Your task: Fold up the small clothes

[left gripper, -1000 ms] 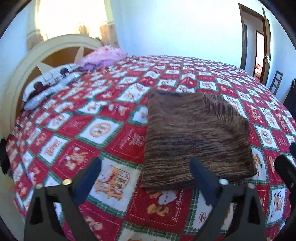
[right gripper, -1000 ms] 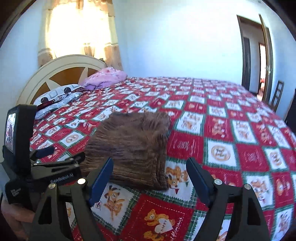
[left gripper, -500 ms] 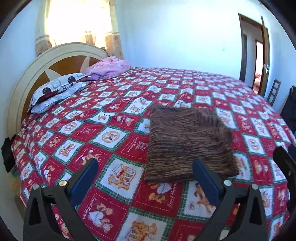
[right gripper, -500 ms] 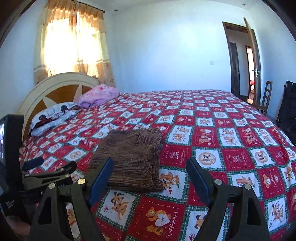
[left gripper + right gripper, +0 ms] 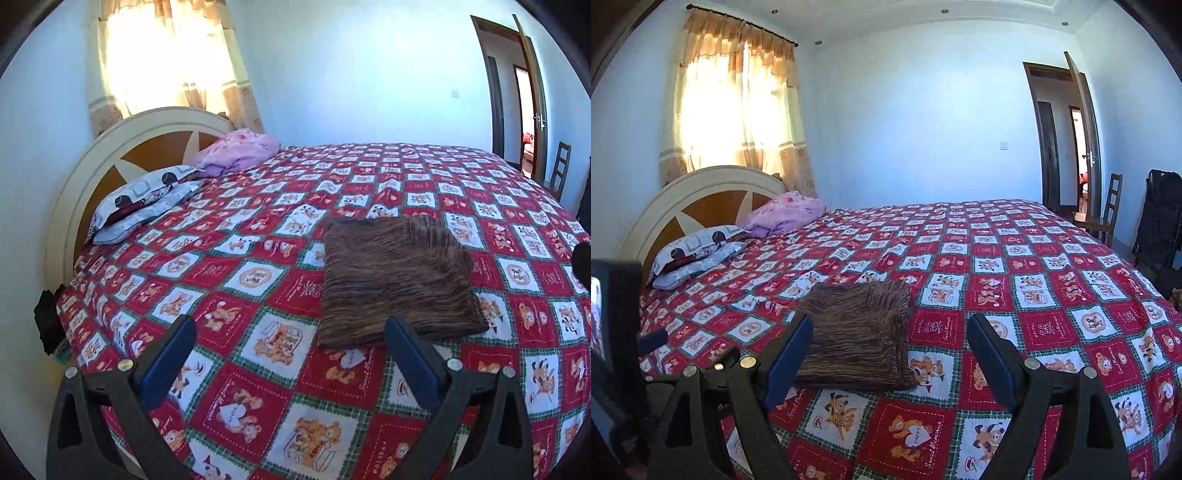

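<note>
A brown striped knit garment (image 5: 395,280) lies folded into a flat rectangle on the red patchwork bedspread (image 5: 369,177). My left gripper (image 5: 290,325) hovers open above the bed's near edge, short of the garment's near-left corner, with nothing between its blue pads. In the right wrist view the same garment (image 5: 860,332) sits ahead and slightly left. My right gripper (image 5: 890,321) is off the cloth, its jaws opening wider, and only bedspread (image 5: 1015,258) and garment show behind the gap. The left gripper's body (image 5: 613,314) shows at the left edge.
Two patterned pillows (image 5: 140,203) and a pink bundle (image 5: 240,151) lie by the cream headboard (image 5: 122,147). A curtained window (image 5: 738,110) glows behind. An open door (image 5: 1082,140), a wooden chair (image 5: 1108,210) and a black bag (image 5: 1160,218) stand at the right.
Both grippers have drawn back and up from the folded garment, which now looks smaller and farther off. The garment itself has stayed flat in place.
</note>
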